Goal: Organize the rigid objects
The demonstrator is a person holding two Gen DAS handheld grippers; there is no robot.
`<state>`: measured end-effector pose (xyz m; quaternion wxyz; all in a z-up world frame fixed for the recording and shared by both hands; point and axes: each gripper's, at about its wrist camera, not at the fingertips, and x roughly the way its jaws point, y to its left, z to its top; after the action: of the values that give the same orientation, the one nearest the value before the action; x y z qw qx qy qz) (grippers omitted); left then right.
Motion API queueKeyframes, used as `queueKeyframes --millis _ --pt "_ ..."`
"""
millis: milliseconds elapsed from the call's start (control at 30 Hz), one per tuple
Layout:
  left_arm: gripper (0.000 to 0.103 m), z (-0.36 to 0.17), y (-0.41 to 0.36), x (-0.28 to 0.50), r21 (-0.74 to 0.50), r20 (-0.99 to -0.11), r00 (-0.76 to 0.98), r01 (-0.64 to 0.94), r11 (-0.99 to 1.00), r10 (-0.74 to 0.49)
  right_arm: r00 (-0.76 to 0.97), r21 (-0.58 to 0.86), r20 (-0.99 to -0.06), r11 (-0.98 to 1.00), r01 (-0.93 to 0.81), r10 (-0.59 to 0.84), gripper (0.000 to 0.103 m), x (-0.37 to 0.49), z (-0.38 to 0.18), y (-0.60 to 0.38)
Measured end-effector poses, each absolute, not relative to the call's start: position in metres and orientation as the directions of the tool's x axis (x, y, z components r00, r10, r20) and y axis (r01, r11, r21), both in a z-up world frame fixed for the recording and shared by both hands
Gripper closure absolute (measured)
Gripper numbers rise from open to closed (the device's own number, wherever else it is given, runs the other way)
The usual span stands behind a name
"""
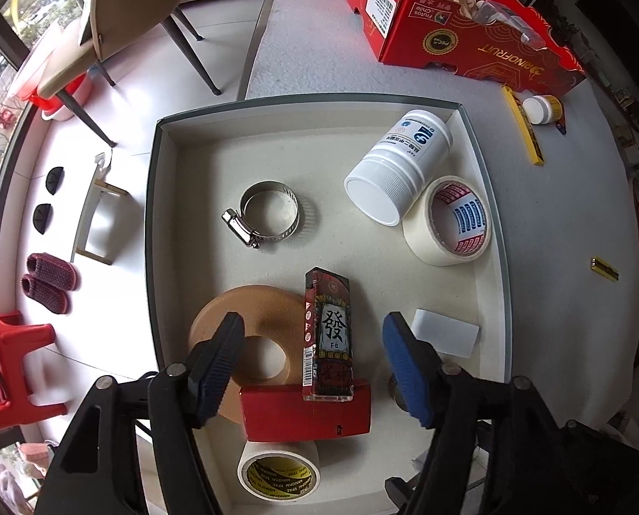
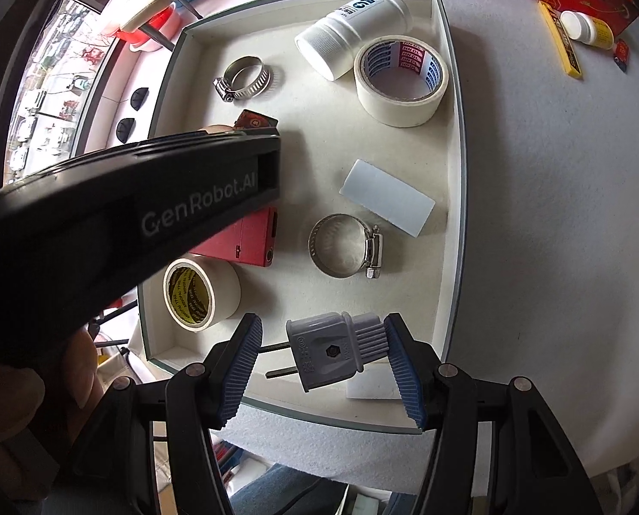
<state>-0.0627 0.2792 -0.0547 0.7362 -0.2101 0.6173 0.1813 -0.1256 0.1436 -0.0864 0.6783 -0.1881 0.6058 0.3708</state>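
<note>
In the white tray [image 1: 165,214], the mahjong-print box [image 1: 329,334] stands on the red case [image 1: 306,412] between the left gripper [image 1: 315,365] fingers, jaws apart, no contact. Right gripper [image 2: 324,369] jaws are apart around the grey plug [image 2: 332,349], its ribbed end touching one pad. Tray sits on a grey table [image 1: 555,223]; chair [image 1: 126,13] and window beyond.

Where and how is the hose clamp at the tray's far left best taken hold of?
Grip the hose clamp across its thin band from above, one finger inside the ring and one outside. It lies flat and open-centred; avoid the bulky screw housing at its near left, which sticks out unevenly.
</note>
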Motion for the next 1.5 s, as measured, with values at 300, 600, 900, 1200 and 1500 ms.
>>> queueKeyframes --millis 300,600,900,1200,1500 --pt "0.000 -0.045 0.276 -0.074 -0.079 -0.985 0.170 -0.574 0.815 0.024 0.049 0.161 -0.958 0.670 -0.725 0.283 0.018 -0.119 -0.067 0.112" --pt "0.000 -0.011 0.216 -0.042 -0.154 -0.973 0.230 -0.574 0.804 -0.022 0.118 0.143 -0.958 0.790 -0.596 0.263 0.013 -0.065 -0.064 0.007" --pt "0.000 0.005 0.140 0.060 -0.152 -0.961 0.275 -0.630 0.762 0.035 0.150 0.145 -0.957 0.860 -0.489 0.247 0.013 0.018 -0.065 -0.085" --pt "0.000 -0.024 0.132 0.196 -0.086 -0.956 0.257 -0.709 0.700 0.142 0.217 0.090 -0.948 0.850 -0.519 0.233 0.013 0.080 -0.061 -0.133" --pt "0.000 -0.069 0.141 0.256 0.000 -0.964 0.171 -0.764 0.645 0.202 0.161 0.139 -0.954 0.851 -0.506 0.252 0.013 0.111 -0.079 -0.158"
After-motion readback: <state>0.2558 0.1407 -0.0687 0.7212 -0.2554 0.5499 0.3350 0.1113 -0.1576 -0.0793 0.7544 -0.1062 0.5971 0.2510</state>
